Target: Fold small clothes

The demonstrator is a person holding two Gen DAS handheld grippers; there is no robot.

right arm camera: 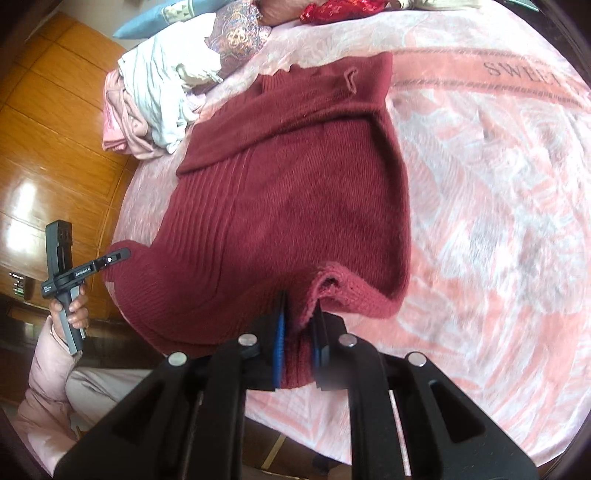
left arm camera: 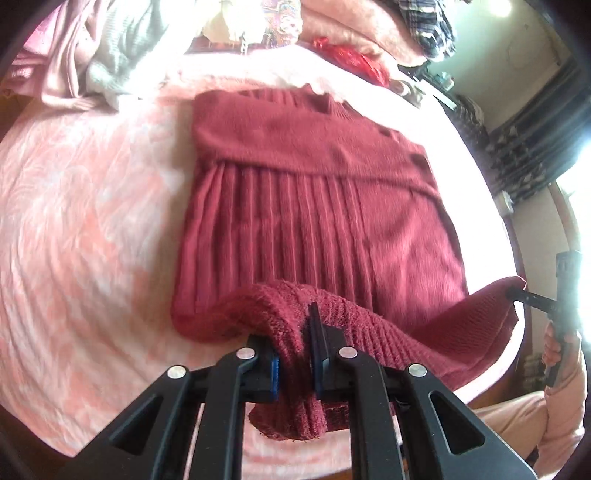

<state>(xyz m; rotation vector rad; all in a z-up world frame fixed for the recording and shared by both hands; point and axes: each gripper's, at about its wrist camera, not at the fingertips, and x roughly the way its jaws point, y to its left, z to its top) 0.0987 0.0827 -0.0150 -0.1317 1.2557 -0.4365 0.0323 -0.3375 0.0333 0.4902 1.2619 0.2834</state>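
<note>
A dark red knitted sweater (left arm camera: pixel 314 192) lies flat on a pink blanket (left arm camera: pixel 81 229), neck end far from me, sleeves folded across the chest. My left gripper (left arm camera: pixel 295 354) is shut on the left corner of its ribbed hem and lifts it off the blanket. My right gripper (right arm camera: pixel 299 347) is shut on the hem's other corner, also raised. The sweater also shows in the right wrist view (right arm camera: pixel 295 192). The right gripper shows at the right edge of the left wrist view (left arm camera: pixel 517 291); the left gripper shows at the left of the right wrist view (right arm camera: pixel 125 253).
A heap of pale pink and white clothes (right arm camera: pixel 155 99) lies at the far side of the blanket (right arm camera: pixel 498 221). Patterned pillows (right arm camera: pixel 236 33) and a red shiny item (right arm camera: pixel 340 7) lie beyond. A wooden floor (right arm camera: pixel 44 147) lies past the bed edge.
</note>
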